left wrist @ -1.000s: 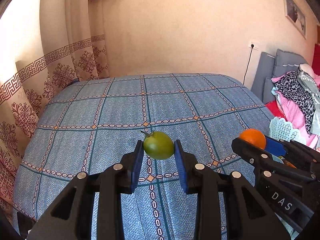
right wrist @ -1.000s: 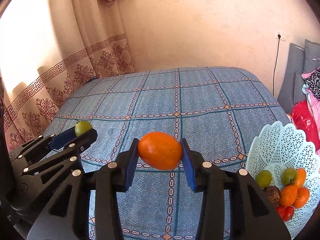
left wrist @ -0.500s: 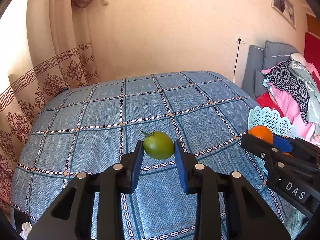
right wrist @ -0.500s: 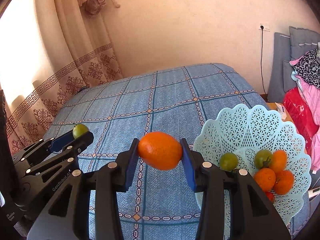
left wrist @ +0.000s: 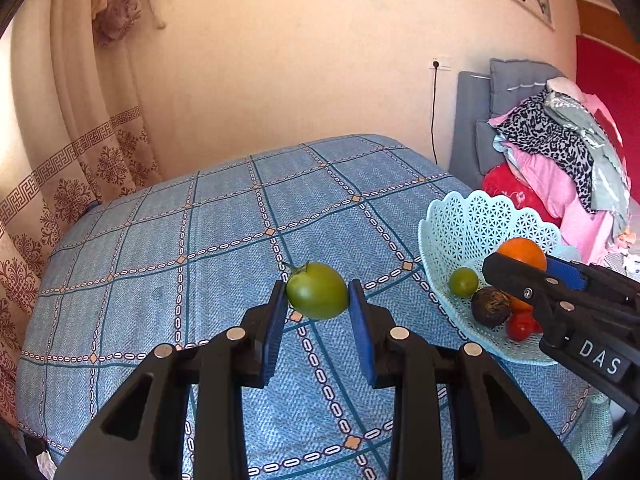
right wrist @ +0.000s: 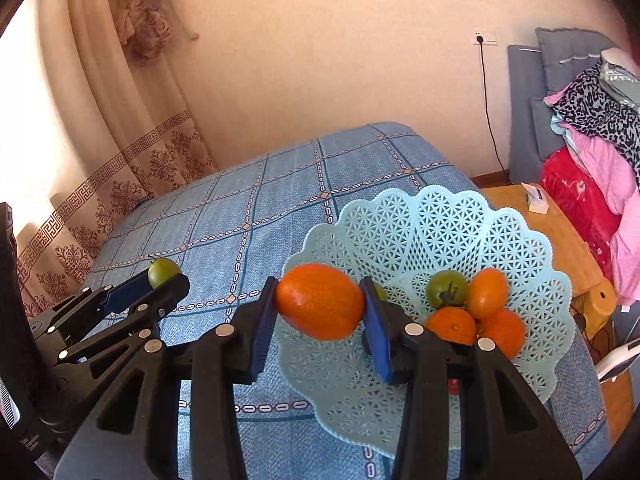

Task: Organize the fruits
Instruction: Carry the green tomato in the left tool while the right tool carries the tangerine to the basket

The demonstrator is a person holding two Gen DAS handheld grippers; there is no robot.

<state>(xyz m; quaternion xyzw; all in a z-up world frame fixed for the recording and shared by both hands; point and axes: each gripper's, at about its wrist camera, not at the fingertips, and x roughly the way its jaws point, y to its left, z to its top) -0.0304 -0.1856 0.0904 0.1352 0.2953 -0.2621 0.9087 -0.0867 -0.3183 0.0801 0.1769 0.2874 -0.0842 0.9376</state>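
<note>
Over the last second both tongs had swung right, bringing the pale blue lattice basket (right wrist: 448,236) from the frame's edge to directly beneath the right tongs (right wrist: 320,304). These were pinching an orange fruit (right wrist: 320,301), which hung above the basket's near-left rim, beside the pile of orange and green fruits (right wrist: 476,308) already inside. That suggested the drop was close: a short push forward and the fruit could be let go. The left tongs (left wrist: 318,298) pinched a green tomato (left wrist: 318,296) above the blue checked bed (left wrist: 160,264), well left of the basket, so it would likely go second. The orange fruit's long axis ran left to right, spanning the pads. The tomato also lay crosswise, its stem (left wrist: 298,268) pointing up and left.
</note>
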